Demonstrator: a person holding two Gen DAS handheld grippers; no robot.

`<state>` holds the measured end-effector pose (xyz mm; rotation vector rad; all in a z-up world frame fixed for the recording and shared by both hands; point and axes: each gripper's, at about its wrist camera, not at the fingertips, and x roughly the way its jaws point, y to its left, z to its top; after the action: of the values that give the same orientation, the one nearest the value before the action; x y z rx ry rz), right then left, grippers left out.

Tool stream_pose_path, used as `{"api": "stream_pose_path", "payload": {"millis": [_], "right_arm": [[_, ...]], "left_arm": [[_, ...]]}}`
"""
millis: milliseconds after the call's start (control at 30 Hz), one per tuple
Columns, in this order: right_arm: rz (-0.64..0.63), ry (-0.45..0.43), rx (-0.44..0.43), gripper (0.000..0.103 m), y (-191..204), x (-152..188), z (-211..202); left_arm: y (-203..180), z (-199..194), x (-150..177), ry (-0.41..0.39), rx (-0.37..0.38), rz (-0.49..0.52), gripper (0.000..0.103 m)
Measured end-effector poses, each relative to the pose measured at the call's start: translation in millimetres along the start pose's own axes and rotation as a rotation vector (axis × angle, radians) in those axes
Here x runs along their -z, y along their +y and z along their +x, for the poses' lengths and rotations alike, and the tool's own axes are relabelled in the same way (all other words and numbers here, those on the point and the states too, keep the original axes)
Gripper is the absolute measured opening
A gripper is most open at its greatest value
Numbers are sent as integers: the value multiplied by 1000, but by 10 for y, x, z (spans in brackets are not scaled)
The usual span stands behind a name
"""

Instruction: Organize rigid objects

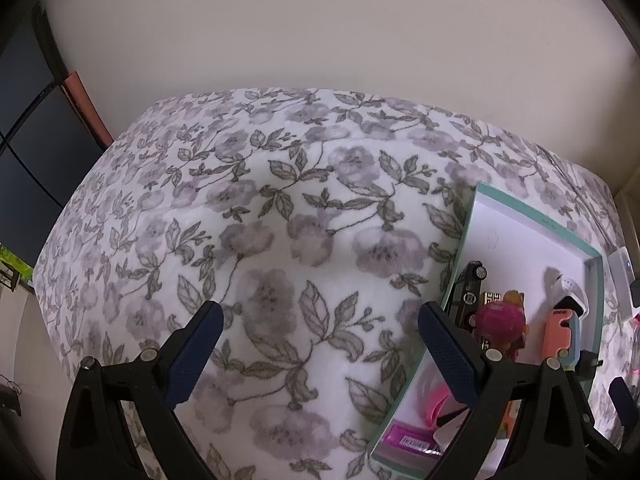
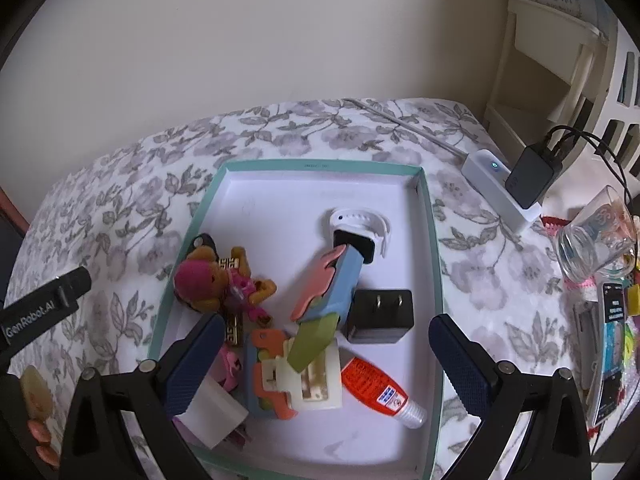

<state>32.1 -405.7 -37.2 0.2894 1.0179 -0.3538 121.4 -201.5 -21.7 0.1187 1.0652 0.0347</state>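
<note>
A: Risks from here? The right gripper [image 2: 326, 344] is hovering over the tray [image 2: 434, 248], fingers spread wide, gripping nothing. The pile under it is looking loose: the green piece [image 2: 314, 340] is leaning on the cream clip [image 2: 316, 380], and the blue stick [image 2: 342, 284] is resting one end on the watch [image 2: 360, 232].

B: So closing on one piece is likely dragging its neighbours, or tipping the stick off the watch. The glue tube [image 2: 372, 384] is lying just beside the clip and could roll.

A: The left gripper [image 1: 320, 340] is also open and empty, hanging over bare floral cloth [image 1: 280, 208] beside the tray's edge. A finger could be catching the rim and shoving the whole tray.

B: Outside the tray, the glass [image 2: 596, 240] is standing near the counter's right side; a wide swing could be knocking it.

A: Contents: the doll [image 2: 216, 280] with pink hair is lying at the tray's left wall, the black plug [image 2: 380, 316] is sitting prongs-up near the middle, the white plug [image 2: 218, 408] is partly hidden behind the right gripper's left finger. All hard plastic, small, mixed colours.
</note>
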Motion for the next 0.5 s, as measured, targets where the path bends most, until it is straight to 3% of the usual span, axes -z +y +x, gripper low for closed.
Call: {"api": "stream_pose_path", "payload": {"millis": [500], "right_arm": [[21,-49,-68,103,132,165,-388]], "left_arm": [[283,-212,276,28,-24,15,98]]}}
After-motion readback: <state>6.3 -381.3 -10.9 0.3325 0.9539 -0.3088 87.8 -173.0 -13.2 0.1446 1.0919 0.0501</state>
